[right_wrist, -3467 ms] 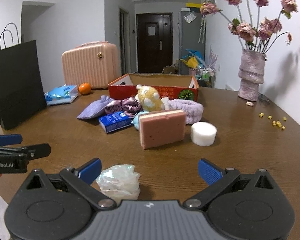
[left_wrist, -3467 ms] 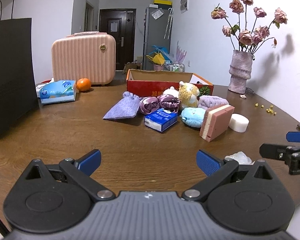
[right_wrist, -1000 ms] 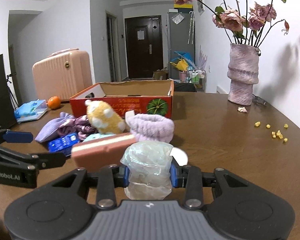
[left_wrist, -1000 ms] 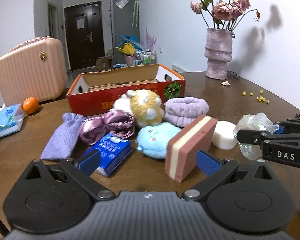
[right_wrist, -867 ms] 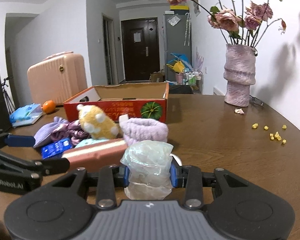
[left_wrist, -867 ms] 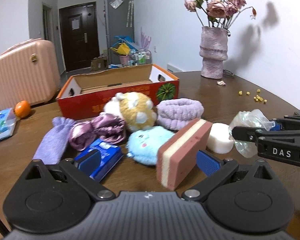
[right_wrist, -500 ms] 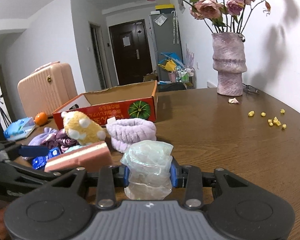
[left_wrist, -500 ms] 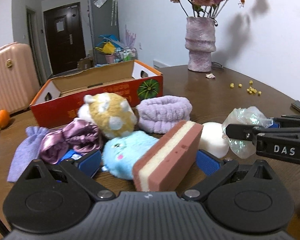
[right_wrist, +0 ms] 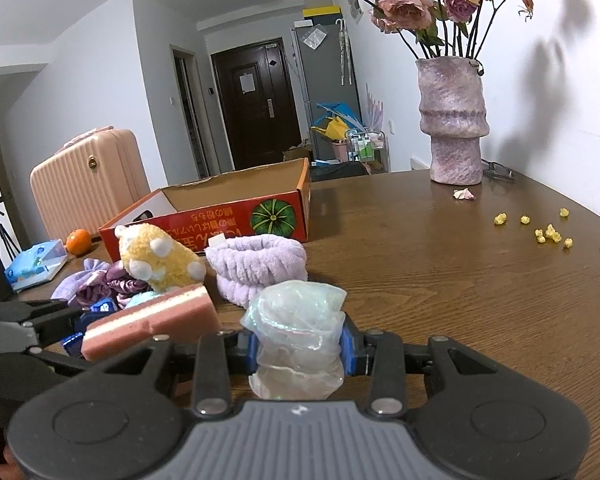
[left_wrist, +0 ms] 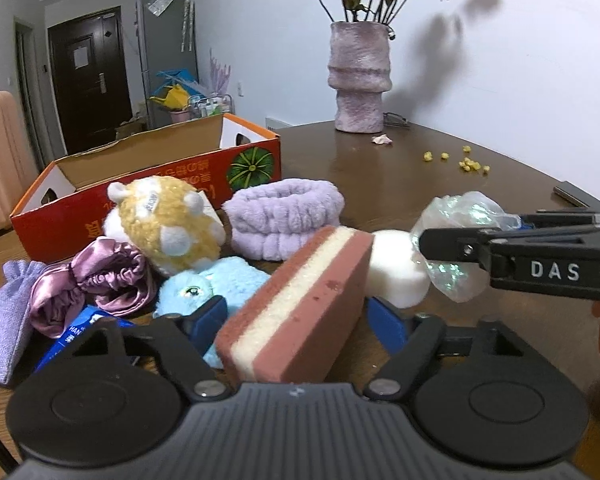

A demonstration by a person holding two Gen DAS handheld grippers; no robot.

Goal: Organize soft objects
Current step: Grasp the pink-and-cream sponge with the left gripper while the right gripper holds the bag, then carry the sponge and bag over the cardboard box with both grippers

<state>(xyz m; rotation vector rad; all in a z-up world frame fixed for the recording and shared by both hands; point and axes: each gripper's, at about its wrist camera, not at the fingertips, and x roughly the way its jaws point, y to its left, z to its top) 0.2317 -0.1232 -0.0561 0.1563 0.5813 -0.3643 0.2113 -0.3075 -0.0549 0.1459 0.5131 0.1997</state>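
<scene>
Pinching a crumpled iridescent plastic bag [right_wrist: 298, 332] between its pads, the right gripper [right_wrist: 299, 346] holds it clear of the table [right_wrist: 460, 280], likely bound for the red cardboard box [right_wrist: 236, 208]. The left gripper [left_wrist: 296, 320] straddles the pink sponge [left_wrist: 300, 308] with jaws wide, apparently ready to close. Plush toys [left_wrist: 164, 220] and a lavender headband [left_wrist: 284, 220] crowd just beyond.

White walls [right_wrist: 100, 80] are enclosing a room where a brown wooden table [right_wrist: 460, 280] is standing, a dark door [right_wrist: 256, 112] and grey refrigerator [right_wrist: 324, 92] are showing behind, and flower shadows are falling across the right-hand wall.
</scene>
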